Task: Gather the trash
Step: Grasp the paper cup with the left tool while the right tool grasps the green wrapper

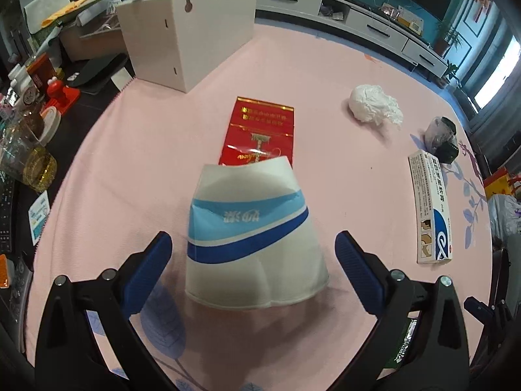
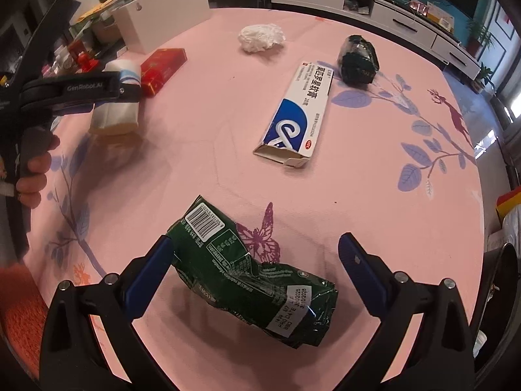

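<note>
Crumpled green foil snack bag (image 2: 257, 280) lies on the pink tabletop (image 2: 211, 163) between the wide right claw (image 2: 255, 254). At ten o'clock, the left claw (image 1: 254, 247) gapes around a white-and-blue paper cup (image 1: 254, 238)

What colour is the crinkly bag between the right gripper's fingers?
The crinkly bag is dark green with white labels and a barcode, seen best in the right wrist view.

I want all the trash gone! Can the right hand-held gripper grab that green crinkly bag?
Probably yes. The right hand-held gripper is open with the green bag lying between its fingers, nothing blocking it.
</note>
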Demonstrator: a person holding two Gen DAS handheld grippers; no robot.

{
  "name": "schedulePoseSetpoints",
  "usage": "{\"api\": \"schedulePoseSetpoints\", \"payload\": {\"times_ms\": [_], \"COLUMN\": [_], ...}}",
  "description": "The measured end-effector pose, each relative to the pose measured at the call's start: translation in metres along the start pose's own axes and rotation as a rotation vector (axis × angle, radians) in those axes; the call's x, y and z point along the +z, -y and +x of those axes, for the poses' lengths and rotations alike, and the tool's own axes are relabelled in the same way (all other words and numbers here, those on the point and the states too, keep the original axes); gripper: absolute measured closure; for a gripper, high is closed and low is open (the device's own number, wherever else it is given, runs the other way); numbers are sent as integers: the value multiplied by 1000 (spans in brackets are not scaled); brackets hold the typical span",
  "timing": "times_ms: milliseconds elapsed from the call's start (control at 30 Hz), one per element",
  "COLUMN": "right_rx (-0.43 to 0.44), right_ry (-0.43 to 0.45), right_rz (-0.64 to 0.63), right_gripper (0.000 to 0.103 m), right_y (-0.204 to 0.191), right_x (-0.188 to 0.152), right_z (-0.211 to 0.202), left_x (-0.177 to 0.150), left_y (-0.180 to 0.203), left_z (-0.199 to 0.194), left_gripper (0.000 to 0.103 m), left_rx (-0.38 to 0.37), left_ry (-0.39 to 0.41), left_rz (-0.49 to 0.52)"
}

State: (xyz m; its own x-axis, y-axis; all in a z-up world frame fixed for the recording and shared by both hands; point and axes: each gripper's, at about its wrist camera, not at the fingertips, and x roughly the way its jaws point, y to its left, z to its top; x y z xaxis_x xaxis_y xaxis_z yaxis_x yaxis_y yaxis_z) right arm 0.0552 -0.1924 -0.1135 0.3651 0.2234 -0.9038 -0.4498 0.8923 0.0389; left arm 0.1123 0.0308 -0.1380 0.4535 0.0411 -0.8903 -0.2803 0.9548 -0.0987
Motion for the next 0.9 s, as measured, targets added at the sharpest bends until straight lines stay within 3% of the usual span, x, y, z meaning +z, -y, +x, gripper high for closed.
{"api": "schedulePoseSetpoints", "payload": {"times_ms": [233, 500, 833, 900], "right_rx": [-2, 85, 123, 150], "right_ry": [-39, -50, -39, -23], "right_rz": [-40, -7, 63, 93], "right_gripper": [22, 48, 57, 58], "right_y": [-7, -3, 7, 12], "right_x": [-2, -2, 2, 5], "right_z": [10, 11, 7, 2], "left_x": [-1, -1, -1, -1], "left_y": [-5, -9, -10, -9], "left_z": [14, 20, 22, 20], "left_gripper": [3, 3, 5, 12], "left_rx": [-34, -66, -56, -39], "left_ry": [-42, -62, -46, -32], "left_rz": [-46, -83, -99, -97]}}
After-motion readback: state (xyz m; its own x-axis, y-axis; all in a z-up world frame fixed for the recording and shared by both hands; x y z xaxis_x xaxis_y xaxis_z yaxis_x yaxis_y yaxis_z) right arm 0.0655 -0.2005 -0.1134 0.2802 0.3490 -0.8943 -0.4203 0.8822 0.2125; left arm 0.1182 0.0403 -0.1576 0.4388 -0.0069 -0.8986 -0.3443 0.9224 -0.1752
